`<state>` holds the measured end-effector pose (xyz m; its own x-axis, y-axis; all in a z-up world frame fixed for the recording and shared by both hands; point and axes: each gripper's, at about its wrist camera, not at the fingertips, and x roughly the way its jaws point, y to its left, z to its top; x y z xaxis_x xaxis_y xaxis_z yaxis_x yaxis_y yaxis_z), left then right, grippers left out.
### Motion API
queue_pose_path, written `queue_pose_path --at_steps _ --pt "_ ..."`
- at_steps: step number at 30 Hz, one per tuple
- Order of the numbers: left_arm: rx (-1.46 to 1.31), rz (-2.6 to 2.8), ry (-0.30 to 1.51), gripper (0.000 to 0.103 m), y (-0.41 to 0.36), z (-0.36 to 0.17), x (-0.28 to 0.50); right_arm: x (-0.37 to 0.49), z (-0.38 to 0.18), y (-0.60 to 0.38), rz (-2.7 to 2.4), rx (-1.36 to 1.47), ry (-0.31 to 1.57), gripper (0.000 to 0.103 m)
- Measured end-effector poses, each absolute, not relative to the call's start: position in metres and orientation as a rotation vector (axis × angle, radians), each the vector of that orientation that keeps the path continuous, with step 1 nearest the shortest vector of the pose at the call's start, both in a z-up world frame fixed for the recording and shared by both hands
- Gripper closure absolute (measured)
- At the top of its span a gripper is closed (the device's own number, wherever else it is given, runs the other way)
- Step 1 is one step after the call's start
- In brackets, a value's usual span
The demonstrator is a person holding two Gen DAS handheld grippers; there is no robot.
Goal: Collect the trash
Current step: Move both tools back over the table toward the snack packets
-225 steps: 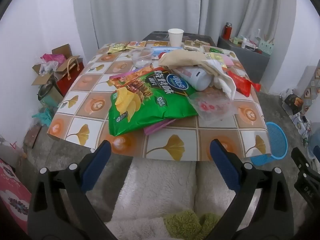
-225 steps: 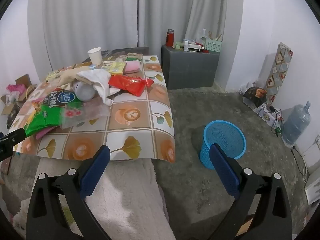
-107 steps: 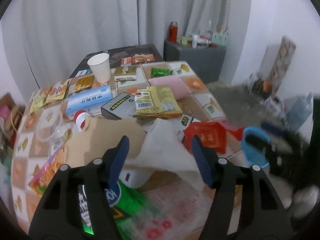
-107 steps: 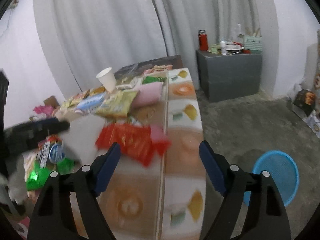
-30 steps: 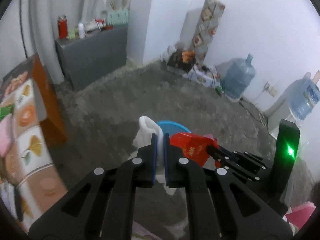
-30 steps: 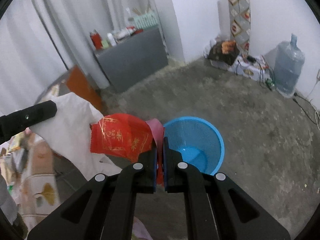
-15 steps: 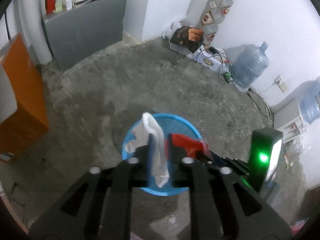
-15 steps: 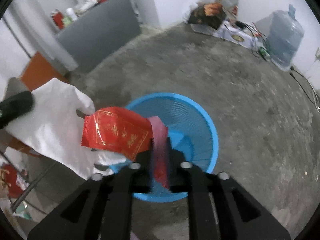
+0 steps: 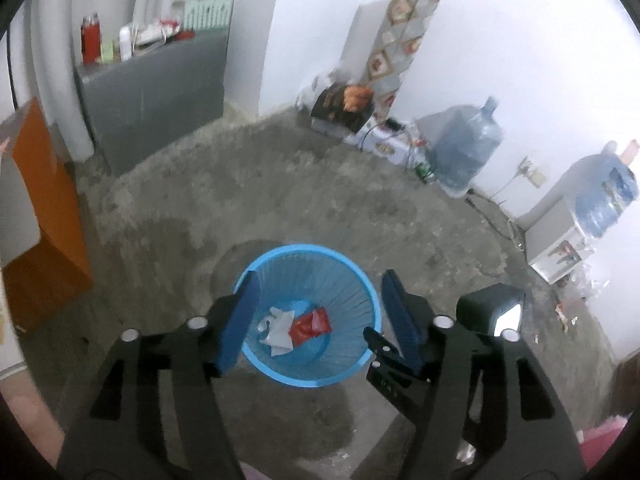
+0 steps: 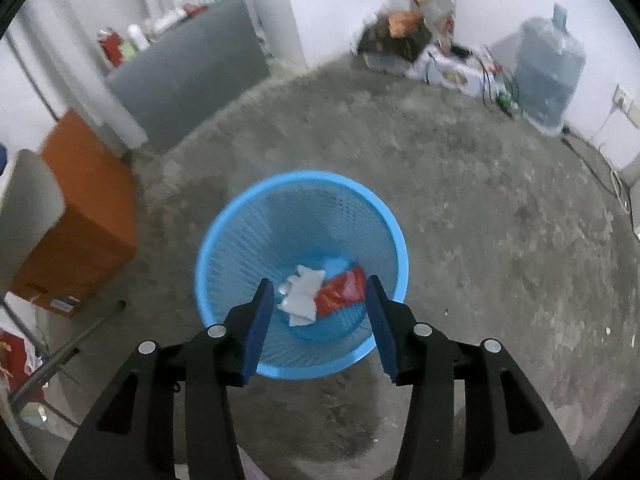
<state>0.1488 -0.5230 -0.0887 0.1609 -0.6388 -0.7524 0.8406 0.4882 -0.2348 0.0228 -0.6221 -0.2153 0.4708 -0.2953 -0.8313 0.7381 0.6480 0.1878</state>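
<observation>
Left gripper [image 9: 320,312] and right gripper [image 10: 320,312], both released, jaws just opened, nothing between them, poised over the blue mesh wastebasket [image 10: 240,220] on the concrete floor [image 10: 480,220]. A second ago each was clenched: the left on the white crumpled paper [image 10: 302,298], the right on the red packet [image 10: 342,292]. Both items now lie side by side at the basket's bottom. No writing is legible. Water jug [image 9: 466,152] stands by the far wall.
</observation>
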Motion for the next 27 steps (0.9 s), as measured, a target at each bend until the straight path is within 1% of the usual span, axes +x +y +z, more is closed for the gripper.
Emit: queue_pose_path --at_steps 2,4,6,8,9,11,12,13,17,20,25,27 --pt "0.246 -1.077 0.887 0.035 -0.504 -0.071 0.141 0.015 -0.199 -0.608 -0.674 0.557 0.823 0.05" --pt "0.222 -1.067 0.858 0.029 -0.485 -0.055 0.135 0.006 -0.176 -0.59 -0.661 0.52 0.769 0.046" --pt "0.193 -1.057 0.815 0.026 -0.461 -0.034 0.128 -0.003 -0.153 -0.57 -0.656 0.474 0.718 0.039" --pt "0.169 -1.042 0.775 0.021 -0.437 -0.017 0.121 -0.012 -0.133 -0.554 -0.651 0.438 0.675 0.035" --pt "0.156 -1.04 0.758 0.019 -0.427 -0.009 0.118 -0.016 -0.125 -0.546 -0.653 0.424 0.658 0.03" --pt "0.134 -1.032 0.723 0.018 -0.404 0.006 0.111 -0.022 -0.108 -0.532 -0.654 0.395 0.622 0.024" --pt "0.128 -1.027 0.71 0.016 -0.394 0.011 0.108 -0.026 -0.097 -0.523 -0.652 0.378 0.598 0.021" --pt "0.125 -1.016 0.694 0.014 -0.382 0.017 0.103 -0.029 -0.089 -0.516 -0.653 0.365 0.583 0.019" --pt "0.087 -0.976 0.668 0.013 -0.34 0.031 0.095 -0.038 -0.059 -0.485 -0.653 0.311 0.524 0.01" --pt "0.059 -0.937 0.657 0.012 -0.307 0.039 0.091 -0.041 -0.041 -0.463 -0.622 0.287 0.495 0.007" --pt "0.01 -0.863 0.644 0.011 -0.25 0.043 0.088 -0.04 -0.014 -0.424 -0.522 0.24 0.472 0.007" --pt "-0.012 -0.82 0.625 0.011 -0.215 0.045 0.086 -0.041 -0.002 -0.408 -0.482 0.217 0.447 0.007"
